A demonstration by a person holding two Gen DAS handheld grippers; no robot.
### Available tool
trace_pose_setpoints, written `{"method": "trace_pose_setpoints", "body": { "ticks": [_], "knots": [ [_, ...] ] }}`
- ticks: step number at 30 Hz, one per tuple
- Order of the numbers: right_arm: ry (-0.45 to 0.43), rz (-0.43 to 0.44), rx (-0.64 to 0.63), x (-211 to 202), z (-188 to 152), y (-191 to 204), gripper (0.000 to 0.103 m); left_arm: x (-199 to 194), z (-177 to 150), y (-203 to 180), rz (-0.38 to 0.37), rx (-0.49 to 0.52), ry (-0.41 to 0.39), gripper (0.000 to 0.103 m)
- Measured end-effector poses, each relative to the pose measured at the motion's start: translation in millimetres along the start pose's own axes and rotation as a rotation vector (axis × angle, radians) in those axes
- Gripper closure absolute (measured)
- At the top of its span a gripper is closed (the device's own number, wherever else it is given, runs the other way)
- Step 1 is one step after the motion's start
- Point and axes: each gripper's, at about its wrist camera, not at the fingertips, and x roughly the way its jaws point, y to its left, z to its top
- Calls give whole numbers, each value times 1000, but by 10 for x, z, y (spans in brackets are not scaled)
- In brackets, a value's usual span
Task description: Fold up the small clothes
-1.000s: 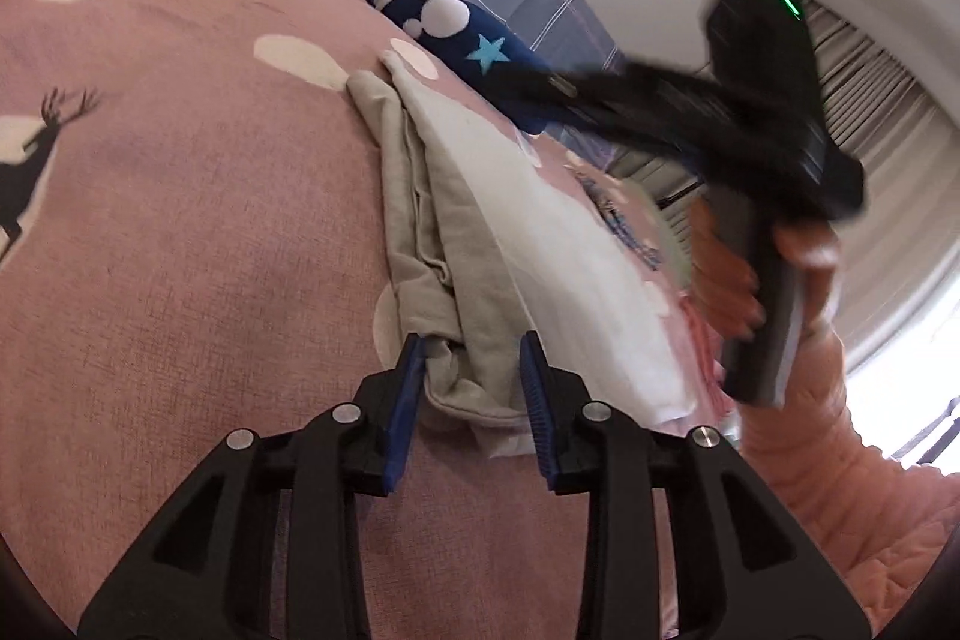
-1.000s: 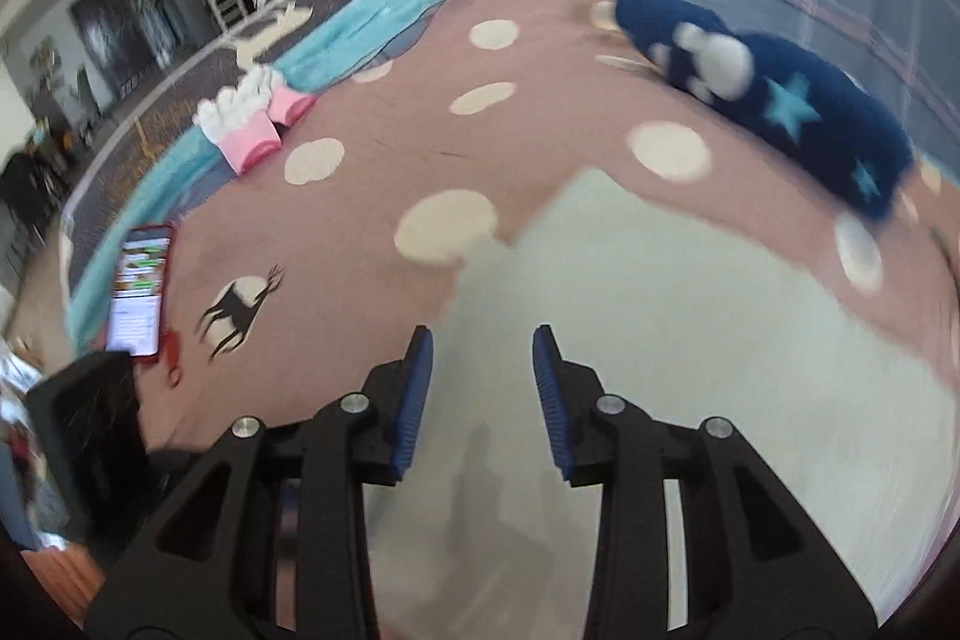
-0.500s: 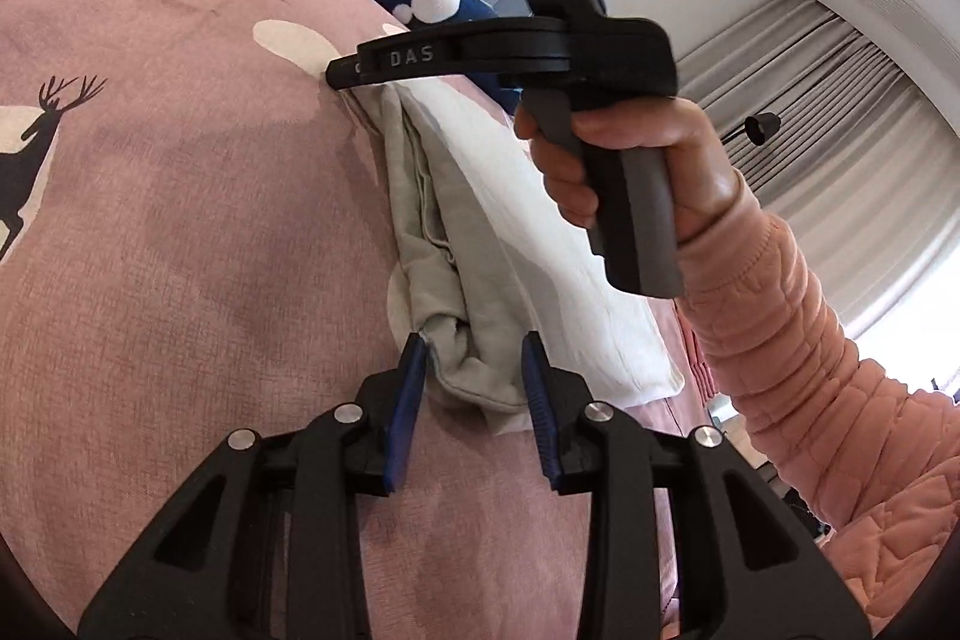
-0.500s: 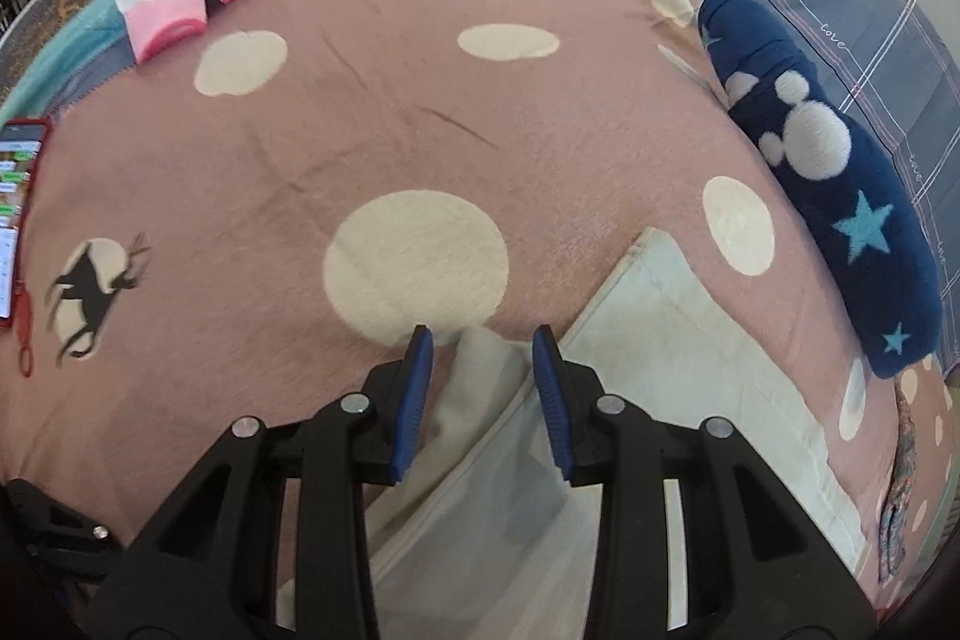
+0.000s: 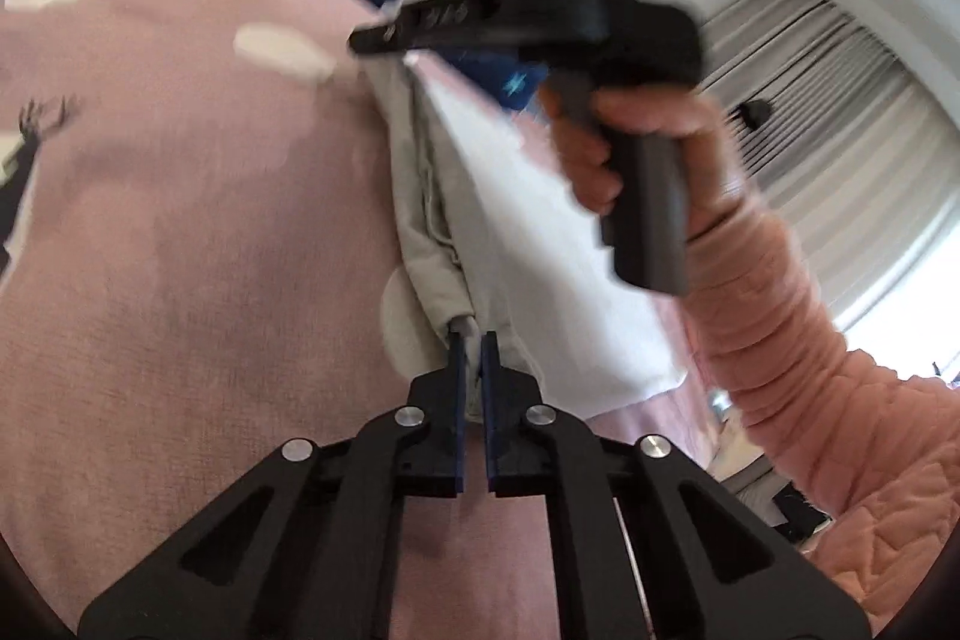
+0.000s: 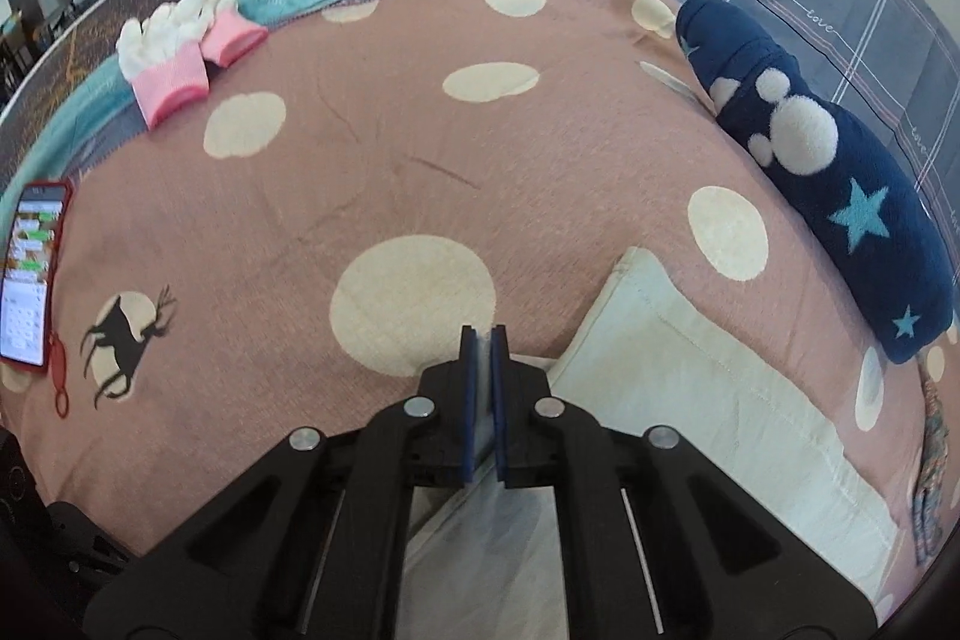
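On the right wrist view alone we see one phone (image 6: 30,274); both grippers, left gripper (image 5: 473,349) and right gripper (image 6: 482,343), pinch one beige garment (image 5: 432,232).

Left tool (image 5: 472,340) pinched nearly closed; right tool (image 6: 482,334) likewise, gripped by a pink-sleeved hand (image 5: 648,142)
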Motion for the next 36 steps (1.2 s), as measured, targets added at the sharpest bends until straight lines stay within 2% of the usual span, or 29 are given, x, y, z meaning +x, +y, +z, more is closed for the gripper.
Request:
{"method": "trace_pose_setpoints", "body": {
  "ticks": [3,6,10,14,17,19,20,21,23,25,28,31,32,33,34,35,36],
  "knots": [
    [-14,7,35,20,13,-55,99,-36,-34,-37,37,41,-1,100],
    [38,16,50,252,-5,-81,99,52,-81,116,63,-24,59,101],
    [6,42,52,247,11,-24,99,2,-129,71,65,7,59,101],
    [8,37,32,249,12,-3,99,-62,-144,137,22,-19,48,101],
    [-20,89,76,194,6,-99,98,-85,-158,176,13,-35,37,101],
    [-60,93,87,105,-11,-125,88,-116,-169,186,-3,-46,21,101],
    [-75,84,84,40,-36,-124,72,-136,-186,192,-18,-53,6,101],
    [-82,76,78,-2,-59,-118,64,-169,-189,218,-36,-61,-9,101],
    [-82,57,48,-105,-143,-92,64,-235,-181,259,-70,-82,-42,86],
    [-74,37,28,-160,-218,-90,64,-223,-172,228,-61,-68,-39,78],
    [-41,15,20,-117,-289,-95,61,-96,-159,79,-36,-1,5,75],
    [-10,5,12,46,-300,-69,62,20,-131,10,25,39,42,76],
    [-1,15,4,119,-287,-40,76,22,-143,3,32,48,47,90],
    [-3,14,3,152,-279,-17,88,52,-152,9,47,49,66,99],
    [-21,7,1,157,-262,7,90,59,-159,28,51,43,70,99],
    [-29,19,-3,163,-239,30,98,24,-163,58,46,45,63,99],
    [-32,18,-1,173,-212,48,98,3,-165,58,46,50,54,99]
  ]
}}
